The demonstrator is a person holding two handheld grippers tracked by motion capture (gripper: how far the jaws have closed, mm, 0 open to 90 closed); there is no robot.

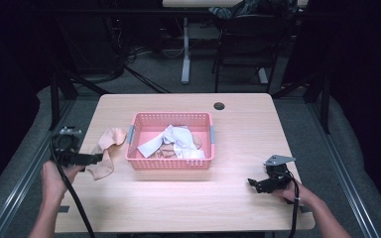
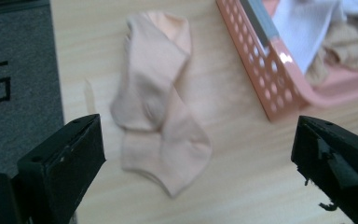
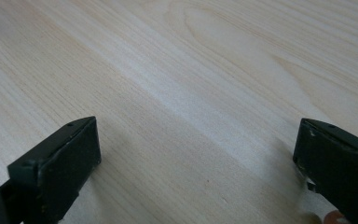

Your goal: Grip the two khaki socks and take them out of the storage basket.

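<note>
Nearest us, the right tongs (image 1: 254, 184) rest low over the bare desk (image 1: 188, 198), jaws spread wide with nothing between them; in the right gripper view we see plain wood grain between the two black jaws. On the other side, the left tongs (image 1: 95, 158) hang released above the desk's left edge, jaws fully apart and empty. Just beyond them lies the peach sock (image 2: 156, 105), flat on the desk, folded over itself, near the pink basket (image 1: 134, 148) but apart from its wall. Farther on, the basket holds a loose heap of white cloth (image 1: 173, 141) and further beige pieces.

We judge that the sock is outside the basket and free of any grip. Risks from here: a descent aimed at the doubled middle may pinch one layer only, so the sock unfolds and drags; a grasp too near the basket wall could nudge the basket across the desk.

How many garments lie in the heap we cannot tell, as they overlap. In the left gripper view the basket is cut off at the frame edge. The room beyond the desk is dark and indistinct.
</note>
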